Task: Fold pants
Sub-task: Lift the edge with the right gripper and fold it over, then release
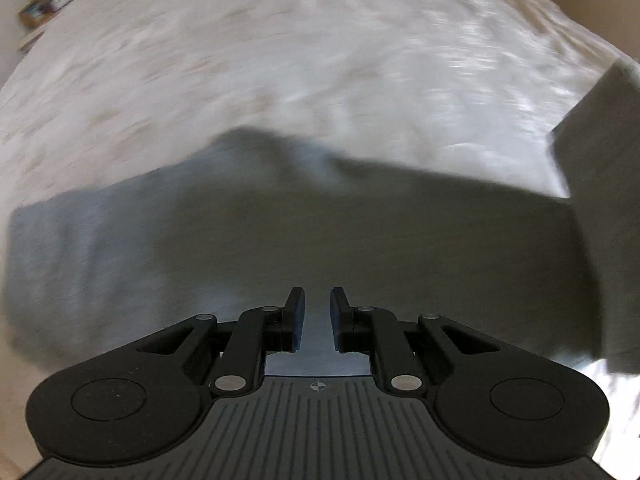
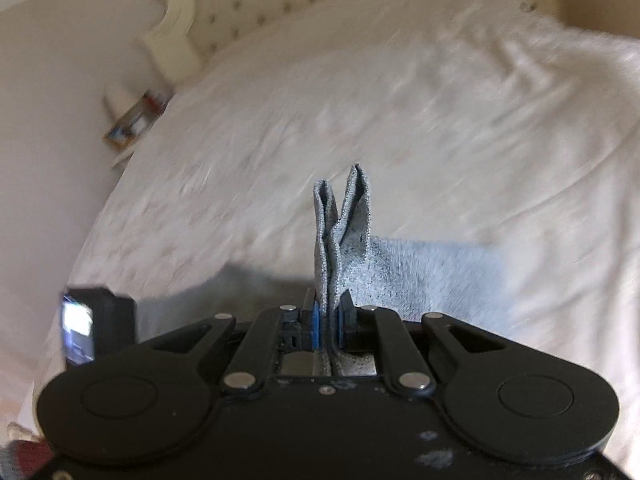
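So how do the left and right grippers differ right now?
The left gripper is open, with a gap between its fingers and nothing held; the right gripper is shut on a bunched edge of the grey pants. The left hangs over flat fabric; above the right, folded layers stick up. Both are black with blue pads, over the white bed.

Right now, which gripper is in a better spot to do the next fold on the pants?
Probably the right gripper: its jaws are shut on a bunched edge of the grey pants, ready to carry it over. The left gripper is open, holding nothing, above the cloth on the white bed.
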`<state>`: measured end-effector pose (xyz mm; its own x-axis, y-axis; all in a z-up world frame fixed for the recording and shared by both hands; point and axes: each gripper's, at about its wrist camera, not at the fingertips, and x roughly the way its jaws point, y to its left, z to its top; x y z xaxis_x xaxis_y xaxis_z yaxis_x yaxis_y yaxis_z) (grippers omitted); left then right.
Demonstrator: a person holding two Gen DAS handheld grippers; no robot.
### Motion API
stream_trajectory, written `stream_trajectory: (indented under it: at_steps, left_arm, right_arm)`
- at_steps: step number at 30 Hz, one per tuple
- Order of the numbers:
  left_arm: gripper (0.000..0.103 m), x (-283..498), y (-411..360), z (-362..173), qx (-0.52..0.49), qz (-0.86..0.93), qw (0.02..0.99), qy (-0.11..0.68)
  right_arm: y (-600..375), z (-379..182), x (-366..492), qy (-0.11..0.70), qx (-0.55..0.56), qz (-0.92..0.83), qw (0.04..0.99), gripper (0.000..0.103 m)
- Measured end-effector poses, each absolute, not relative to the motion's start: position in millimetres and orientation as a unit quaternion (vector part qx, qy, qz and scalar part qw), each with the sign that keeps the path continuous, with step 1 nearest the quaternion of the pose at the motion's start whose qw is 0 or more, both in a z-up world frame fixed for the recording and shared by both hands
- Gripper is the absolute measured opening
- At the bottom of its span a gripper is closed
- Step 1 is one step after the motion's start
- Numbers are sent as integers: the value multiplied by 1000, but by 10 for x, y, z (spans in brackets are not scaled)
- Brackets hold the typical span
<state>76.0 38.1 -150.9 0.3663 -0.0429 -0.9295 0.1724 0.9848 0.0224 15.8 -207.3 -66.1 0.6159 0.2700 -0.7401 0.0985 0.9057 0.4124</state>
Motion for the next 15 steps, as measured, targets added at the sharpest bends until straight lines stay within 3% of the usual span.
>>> stream_trajectory:
  at_steps: [7,10,15]
  left_arm:
    - [15,736,1127,-1463,58,-35,823,564]
    - [15,766,1249,-1432,57,-40,825,560]
    - [15,808,1212,-1330,53,-66,834,546]
  right_arm:
    - [-950,-1446,344,497,132,53,856,12]
    - [-723,-1600,347,509,110,58,852,25]
    - [-732,-1371,271,481,139,68,863,37]
